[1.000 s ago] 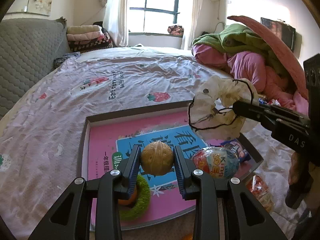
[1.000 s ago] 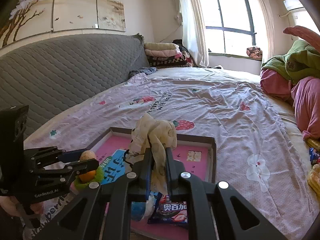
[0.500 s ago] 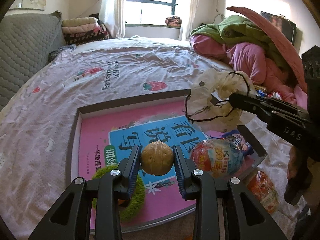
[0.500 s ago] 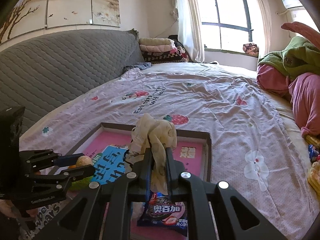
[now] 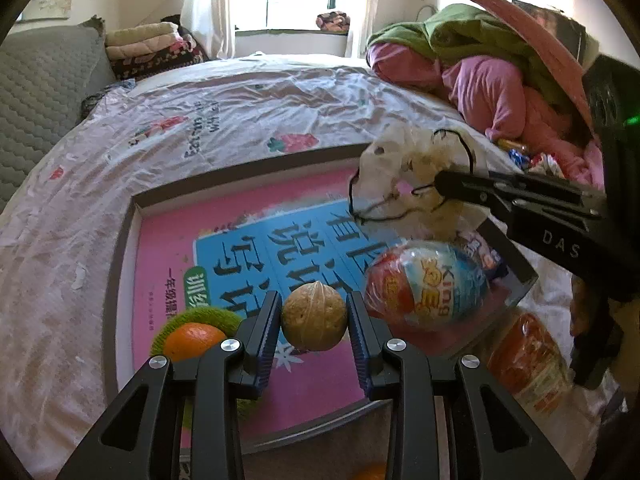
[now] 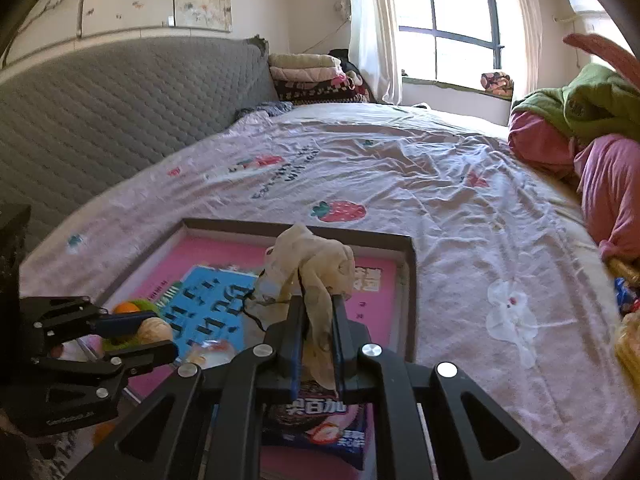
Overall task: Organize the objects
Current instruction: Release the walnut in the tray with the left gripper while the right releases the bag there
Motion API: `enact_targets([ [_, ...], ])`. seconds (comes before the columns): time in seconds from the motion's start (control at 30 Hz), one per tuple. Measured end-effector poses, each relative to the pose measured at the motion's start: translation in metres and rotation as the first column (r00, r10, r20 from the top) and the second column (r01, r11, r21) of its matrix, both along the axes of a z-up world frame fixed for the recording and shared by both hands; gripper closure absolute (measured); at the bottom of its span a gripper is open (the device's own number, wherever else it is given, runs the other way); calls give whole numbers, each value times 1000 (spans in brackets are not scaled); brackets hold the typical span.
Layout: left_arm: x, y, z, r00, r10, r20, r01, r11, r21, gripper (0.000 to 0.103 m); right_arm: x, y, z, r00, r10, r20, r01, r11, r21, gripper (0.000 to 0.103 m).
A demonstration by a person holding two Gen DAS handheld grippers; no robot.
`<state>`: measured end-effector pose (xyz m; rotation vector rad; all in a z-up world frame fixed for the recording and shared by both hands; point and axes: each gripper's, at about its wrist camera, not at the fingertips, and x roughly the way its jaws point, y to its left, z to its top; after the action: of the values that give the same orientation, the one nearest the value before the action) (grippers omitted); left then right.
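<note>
Left gripper [image 5: 314, 312] clamped on walnut [image 5: 314, 316], poised over tray [image 5: 120, 264] on bed, likely for placing. Right gripper [image 6: 317, 316] pinching cream cloth [image 6: 316, 268] above tray, keeping it clear of snacks.

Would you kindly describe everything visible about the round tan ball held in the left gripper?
The ball is roughly spherical, tan-brown, with a rough, slightly ridged surface like a walnut shell. It is pinched on both sides between the ribbed fingers of the left gripper, held above the pink and blue book in the tray. A wrapped toy egg sits just to its right; whether they touch is unclear.
</note>
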<state>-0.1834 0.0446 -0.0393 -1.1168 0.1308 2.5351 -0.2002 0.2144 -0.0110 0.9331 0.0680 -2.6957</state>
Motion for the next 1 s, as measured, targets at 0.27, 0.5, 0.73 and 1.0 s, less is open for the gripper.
enact_targets([
  [0.27,0,4,-9,999,-22,30,22,1000,-1,69,-3,-4,-6,1000,-14,23,12,998,58,90],
  [0.5,-1,4,-11,999,-21,36,21,1000,-4,69,-6,-2,-10,998,-43,36,39,995,93,89],
  [0.73,-1,4,-12,999,-18,37,18,1000,-2,69,-12,5,-16,992,-95,87,86,991,99,81],
  [1.0,-3,4,-13,999,-11,33,11,1000,-7,69,-13,13,-14,986,-142,91,132,985,111,71],
])
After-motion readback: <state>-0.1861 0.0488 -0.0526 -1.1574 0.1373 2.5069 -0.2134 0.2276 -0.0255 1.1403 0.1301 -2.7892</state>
